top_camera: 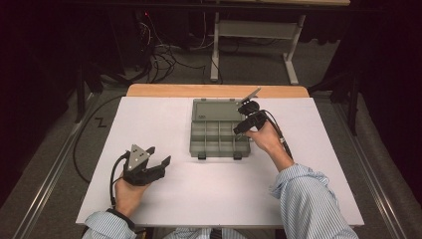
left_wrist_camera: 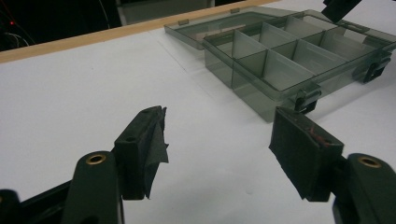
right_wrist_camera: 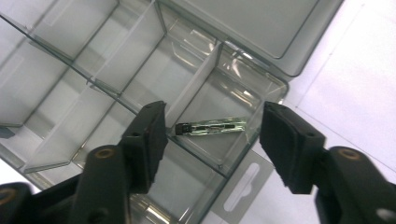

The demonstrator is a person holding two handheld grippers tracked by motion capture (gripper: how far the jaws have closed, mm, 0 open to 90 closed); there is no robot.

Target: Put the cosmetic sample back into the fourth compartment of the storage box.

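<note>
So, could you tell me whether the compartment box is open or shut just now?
Open: the compartment box has its lid folded back flat on the table, leaving the dividers uncovered.

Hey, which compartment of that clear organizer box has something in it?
The corner compartment right under the right gripper, next to the open lid. A small clear tube lies flat in it; the other compartments in view look bare.
</note>
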